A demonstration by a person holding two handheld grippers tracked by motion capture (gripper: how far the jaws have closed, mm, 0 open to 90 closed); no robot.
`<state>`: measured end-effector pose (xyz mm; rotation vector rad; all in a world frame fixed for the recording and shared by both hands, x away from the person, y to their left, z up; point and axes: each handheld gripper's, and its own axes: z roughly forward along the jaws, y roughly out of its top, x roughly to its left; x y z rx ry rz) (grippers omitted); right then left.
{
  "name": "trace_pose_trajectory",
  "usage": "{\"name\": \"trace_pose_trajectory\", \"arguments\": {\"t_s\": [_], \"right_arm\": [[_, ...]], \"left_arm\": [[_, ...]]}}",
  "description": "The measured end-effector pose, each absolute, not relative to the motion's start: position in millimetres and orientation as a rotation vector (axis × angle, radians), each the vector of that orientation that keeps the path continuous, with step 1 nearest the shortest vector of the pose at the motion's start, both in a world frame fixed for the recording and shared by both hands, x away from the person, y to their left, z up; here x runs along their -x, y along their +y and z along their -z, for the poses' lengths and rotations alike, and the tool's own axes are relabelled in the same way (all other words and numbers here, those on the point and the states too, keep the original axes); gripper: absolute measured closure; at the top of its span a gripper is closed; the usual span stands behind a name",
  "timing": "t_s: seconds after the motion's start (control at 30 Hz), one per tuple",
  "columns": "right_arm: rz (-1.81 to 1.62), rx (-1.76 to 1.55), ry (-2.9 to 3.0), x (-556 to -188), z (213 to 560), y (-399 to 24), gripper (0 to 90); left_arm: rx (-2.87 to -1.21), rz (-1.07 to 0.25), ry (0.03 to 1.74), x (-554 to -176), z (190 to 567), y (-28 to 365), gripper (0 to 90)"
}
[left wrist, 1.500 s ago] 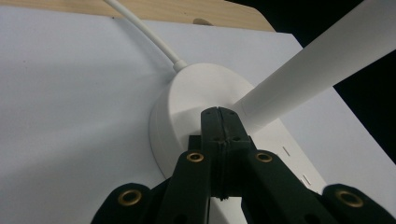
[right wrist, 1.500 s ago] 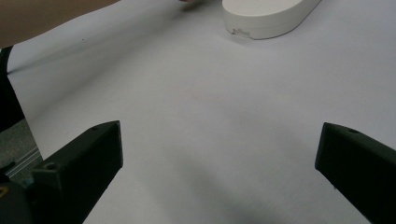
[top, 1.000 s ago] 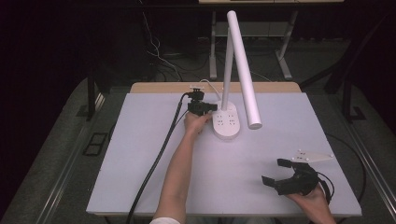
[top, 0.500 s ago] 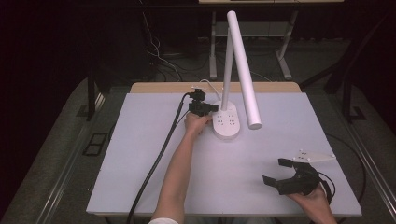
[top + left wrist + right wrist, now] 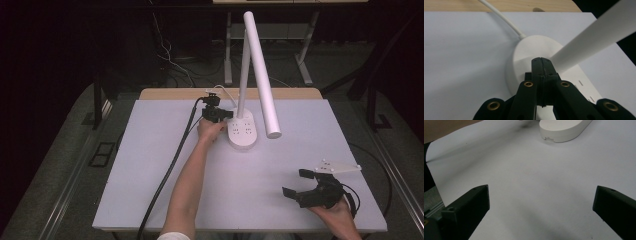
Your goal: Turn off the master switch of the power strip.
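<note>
The left gripper (image 5: 541,60) has its jaws pressed together with nothing between them, tips at the lamp's base (image 5: 243,134) by the foot of its upright stem (image 5: 243,80). The right gripper (image 5: 296,184) stands wide apart over bare table (image 5: 150,170) (well away, near corner). No writing is readable. The lamp's long head (image 5: 261,70) slopes down toward the person; its white cord (image 5: 499,16) trails off behind.

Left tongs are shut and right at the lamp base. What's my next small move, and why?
Probably press the shut left tongs down onto the lamp base: their tips sit over its rear, beside the stem, as if aimed at a switch I can't make out. The right tongs wait open, far off.
</note>
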<state>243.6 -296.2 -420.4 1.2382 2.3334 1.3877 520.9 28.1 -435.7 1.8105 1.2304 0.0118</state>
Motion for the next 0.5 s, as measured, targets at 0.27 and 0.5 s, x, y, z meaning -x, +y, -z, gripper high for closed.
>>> {"name": "trace_pose_trajectory", "arguments": {"t_s": [0.27,0.5], "right_arm": [[-1.387,-1.237,2.338,-243.7,420.5,-295.0,0.1],[-1.386,-1.239,2.339,-244.8,421.1,-294.1,0.1]], "left_arm": [[-1.797,-0.014,1.215,-515.3,436.9,37.1,89.9],[-1.789,-0.018,1.178,-508.5,427.0,49.6,89.5]]}}
